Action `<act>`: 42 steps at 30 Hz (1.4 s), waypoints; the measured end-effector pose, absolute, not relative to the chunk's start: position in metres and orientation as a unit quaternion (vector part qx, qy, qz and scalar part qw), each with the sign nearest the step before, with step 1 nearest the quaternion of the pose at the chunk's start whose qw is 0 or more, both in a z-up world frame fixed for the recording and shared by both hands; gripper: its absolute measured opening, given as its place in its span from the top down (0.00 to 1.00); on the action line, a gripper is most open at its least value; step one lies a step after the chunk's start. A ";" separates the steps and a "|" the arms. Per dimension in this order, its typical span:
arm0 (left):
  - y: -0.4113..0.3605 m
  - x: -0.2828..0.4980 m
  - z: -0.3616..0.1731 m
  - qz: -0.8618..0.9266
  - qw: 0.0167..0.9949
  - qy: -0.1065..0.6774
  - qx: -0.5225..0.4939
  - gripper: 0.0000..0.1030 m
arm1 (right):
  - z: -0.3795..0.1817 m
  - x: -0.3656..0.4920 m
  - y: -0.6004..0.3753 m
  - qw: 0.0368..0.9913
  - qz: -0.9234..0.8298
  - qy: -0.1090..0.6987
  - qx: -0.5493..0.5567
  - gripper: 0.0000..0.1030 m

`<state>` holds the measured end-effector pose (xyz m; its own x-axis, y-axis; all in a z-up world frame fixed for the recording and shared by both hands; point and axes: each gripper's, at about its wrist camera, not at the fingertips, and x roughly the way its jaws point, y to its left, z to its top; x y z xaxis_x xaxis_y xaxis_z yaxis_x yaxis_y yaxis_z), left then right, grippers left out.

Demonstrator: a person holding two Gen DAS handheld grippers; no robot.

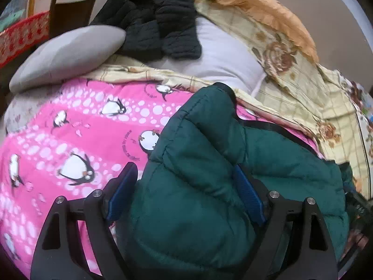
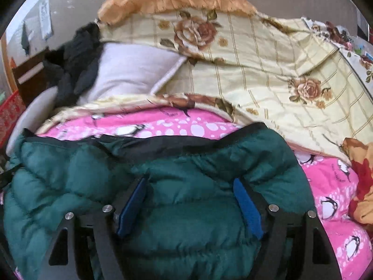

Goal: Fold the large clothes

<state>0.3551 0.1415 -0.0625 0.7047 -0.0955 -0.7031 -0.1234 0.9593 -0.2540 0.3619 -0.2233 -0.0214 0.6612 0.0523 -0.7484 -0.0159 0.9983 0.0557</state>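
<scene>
Green jacket [image 1: 200, 186] lying puffed and partly folded on the pink penguin sheet [image 1: 77, 140] of the bed, below a floral quilt [image 1: 291, 81], a white pillow [image 1: 223, 58], a grey pillow [image 1: 67, 53] and a heap of black clothes [image 1: 158, 23]. Left tool [image 1: 186, 191] spread wide over the jacket's left edge, a fold of padding bulging up between the blue pads [image 1: 248, 198], seemingly not pinched. Right tool [image 2: 190, 207] likewise wide apart astride the jacket's middle [image 2: 191, 186], padding between the pads [image 2: 248, 207], though whether pressed or merely resting there cannot be told through the blur.
</scene>
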 end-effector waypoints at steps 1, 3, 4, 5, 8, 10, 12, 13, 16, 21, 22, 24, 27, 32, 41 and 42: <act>0.141 0.351 -0.058 0.003 0.914 0.382 -0.140 0.18 | -0.015 0.353 -0.226 0.912 0.024 0.409 0.034 0.27; 0.142 0.335 -0.042 -0.009 0.914 0.378 -0.144 0.18 | -0.001 0.333 -0.231 0.909 0.037 0.411 0.059 0.27; 0.141 0.328 -0.035 -0.017 0.914 0.379 -0.146 0.18 | 0.003 0.325 -0.233 0.909 0.040 0.411 0.063 0.27; 0.138 0.320 -0.027 -0.026 0.915 0.378 -0.141 0.18 | 0.012 0.312 -0.234 0.909 0.048 0.408 0.068 0.26; 0.120 0.292 -0.005 -0.061 0.928 0.351 -0.110 0.18 | 0.023 0.288 -0.231 0.908 0.064 0.409 0.060 0.23; 0.104 0.281 -0.001 -0.081 0.929 0.349 -0.090 0.18 | 0.024 0.276 -0.228 0.909 0.062 0.410 0.045 0.23; 0.086 0.277 -0.005 -0.083 0.930 0.352 -0.058 0.18 | 0.020 0.272 -0.226 0.910 0.051 0.411 0.030 0.23; 0.079 0.278 -0.009 -0.078 0.932 0.352 -0.043 0.18 | 0.015 0.274 -0.227 0.909 0.042 0.414 0.029 0.23; 0.068 0.292 -0.030 -0.058 0.927 0.369 -0.011 0.18 | -0.002 0.284 -0.230 0.903 0.033 0.427 0.035 0.22; 0.066 0.304 -0.054 -0.036 0.933 0.356 0.016 0.17 | -0.025 0.306 -0.221 0.898 0.020 0.439 -0.002 0.07; 0.067 0.306 -0.057 -0.034 0.933 0.357 0.015 0.17 | -0.028 0.310 -0.222 0.896 0.020 0.443 -0.001 0.04; 0.067 0.309 -0.061 -0.036 0.933 0.359 0.012 0.17 | -0.036 0.317 -0.224 0.895 0.019 0.447 0.007 0.00; 0.070 0.313 -0.065 -0.038 0.932 0.360 0.004 0.17 | -0.042 0.321 -0.226 0.896 0.018 0.443 0.009 0.00; 0.068 0.314 -0.066 -0.034 0.933 0.358 0.008 0.16 | -0.042 0.321 -0.223 0.898 0.012 0.440 0.001 0.00; 0.068 0.312 -0.066 -0.035 0.934 0.355 0.010 0.16 | -0.004 0.279 -0.225 0.908 0.031 0.418 0.027 0.00; 0.068 0.313 -0.067 -0.034 0.934 0.354 0.010 0.16 | -0.001 0.274 -0.225 0.907 0.035 0.418 0.030 0.00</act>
